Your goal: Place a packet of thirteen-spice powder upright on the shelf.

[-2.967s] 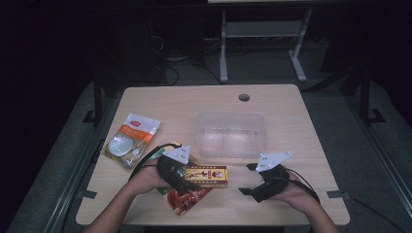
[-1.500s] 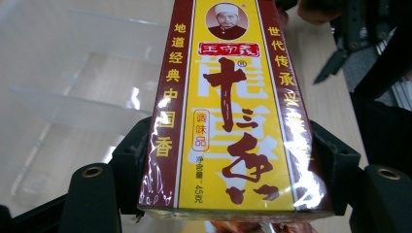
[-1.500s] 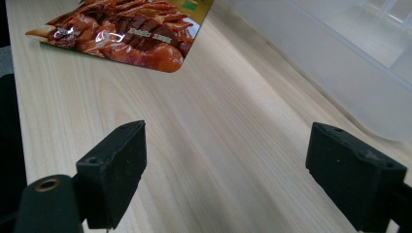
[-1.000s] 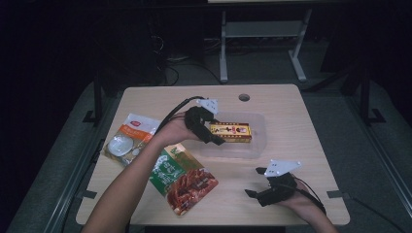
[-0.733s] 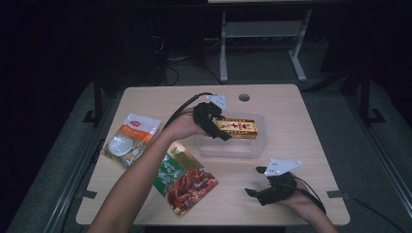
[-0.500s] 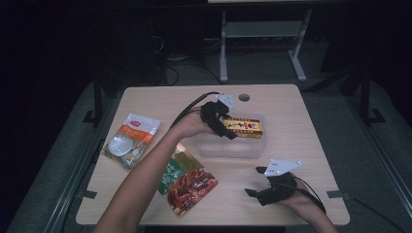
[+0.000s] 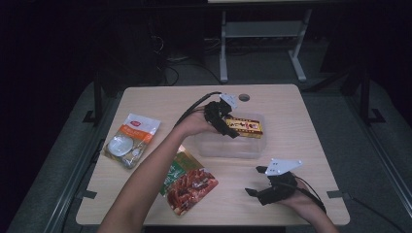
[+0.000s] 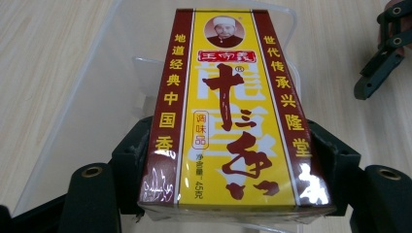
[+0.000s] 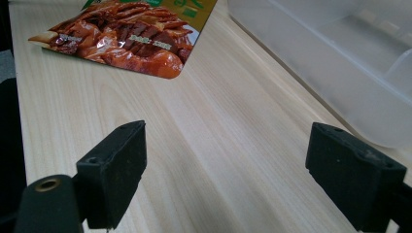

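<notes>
Left claw (image 7: 228, 125) clenched across the near end of the yellow box (image 7: 244, 126), its long axis running straight ahead over the clear tub (image 7: 228, 148); right claw (image 7: 261, 180) released, resting on the surface (image 7: 311, 126) nearby.

Two pouches (image 7: 188, 182) (image 7: 130, 140) lie left of the container (image 7: 228, 147).

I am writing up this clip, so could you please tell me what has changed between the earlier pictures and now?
The left gripper, shut on the yellow seasoning box, carried it from the table's near edge, beside the red snack pouch, to above the clear plastic container. The right gripper, jaws open and empty, stayed at the near edge; the pouch, the white-and-orange packet and the container kept their places.
</notes>
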### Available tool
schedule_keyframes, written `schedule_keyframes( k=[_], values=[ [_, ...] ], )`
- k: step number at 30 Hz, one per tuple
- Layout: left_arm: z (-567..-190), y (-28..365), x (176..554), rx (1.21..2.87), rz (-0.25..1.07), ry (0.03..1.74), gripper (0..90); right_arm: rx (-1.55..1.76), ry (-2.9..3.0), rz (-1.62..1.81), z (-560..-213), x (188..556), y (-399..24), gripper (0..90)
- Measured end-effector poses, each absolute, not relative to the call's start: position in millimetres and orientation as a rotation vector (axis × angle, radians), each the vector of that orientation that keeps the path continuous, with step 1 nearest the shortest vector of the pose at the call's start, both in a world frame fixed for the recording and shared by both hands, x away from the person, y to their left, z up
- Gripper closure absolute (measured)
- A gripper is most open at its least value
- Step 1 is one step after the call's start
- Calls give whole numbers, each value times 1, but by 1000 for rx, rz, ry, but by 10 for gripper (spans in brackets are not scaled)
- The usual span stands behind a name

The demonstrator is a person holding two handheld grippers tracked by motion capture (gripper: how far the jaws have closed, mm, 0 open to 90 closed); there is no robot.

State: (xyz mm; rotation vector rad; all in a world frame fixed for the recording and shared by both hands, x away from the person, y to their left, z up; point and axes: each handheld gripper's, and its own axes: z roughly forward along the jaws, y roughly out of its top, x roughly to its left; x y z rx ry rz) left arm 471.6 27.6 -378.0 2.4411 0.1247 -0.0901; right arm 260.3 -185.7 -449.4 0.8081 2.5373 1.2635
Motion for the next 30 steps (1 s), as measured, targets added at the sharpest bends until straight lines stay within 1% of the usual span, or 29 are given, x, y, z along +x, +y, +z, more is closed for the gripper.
schedule_keyframes(
  k=[4,18,30],
  values=[
    [-378,27,473,2429,-91,140,311,811,2541,1261,-449,260,-185,144],
    [-375,14,474,2428,-71,110,310,801,2537,1267,-449,260,-186,144],
    [-369,11,476,2381,-51,114,307,801,2546,1268,-450,260,-185,144]
  ],
)
